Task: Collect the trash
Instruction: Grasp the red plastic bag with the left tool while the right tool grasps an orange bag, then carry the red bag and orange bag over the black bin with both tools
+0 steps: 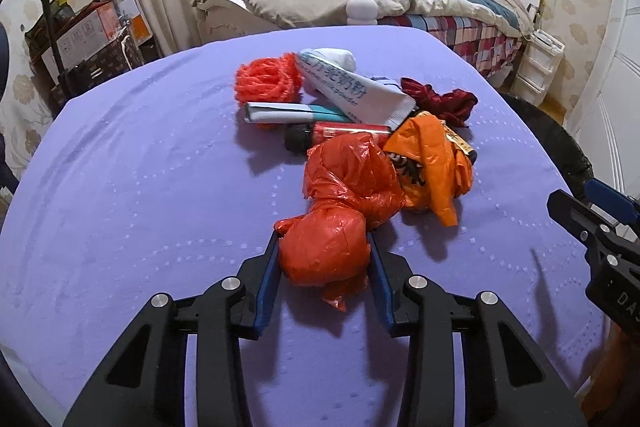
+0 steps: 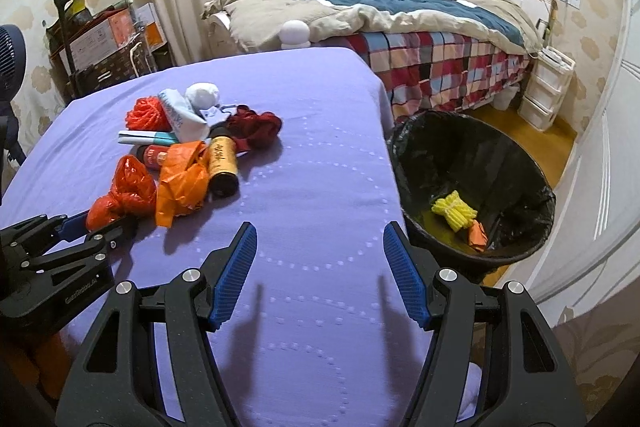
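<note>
**Left tool clamps red bag at the trash pile**

Blue pads of the left tool [image 1: 323, 243] fill the bottom of the left wrist view, and they are clenched on the near lump of a crumpled red bag [image 1: 344, 203], one pad pressed to each side of it. That bag lies on the purple bench [image 1: 140, 167], at the centre of the frame, and its far end touches an orange bag [image 1: 430, 155] to the right.

Behind these, toward the upper middle, sits the rest of the pile: a red can [image 1: 340, 131] with a black cap, a flat teal and white box [image 1: 288, 113], a white milk powder pouch [image 1: 352, 91], an orange net ball [image 1: 266, 79], a white wad [image 1: 338, 55] and a dark red cloth [image 1: 440, 101].

In the right wrist view the right tool [image 2: 320, 239] hovers over bare bench at the lower middle, its pads spread wide and gripping nothing. A gold can [image 2: 222, 163] lies on its side just right of the orange bag there.

At the right of that frame, beside the bench edge, stands a bin [image 2: 520, 187] with a black liner. Inside lie a yellow bundle [image 2: 456, 213] and an orange scrap [image 2: 478, 235], touching each other.

A bed [image 2: 420, 27] occupies the upper right.
</note>
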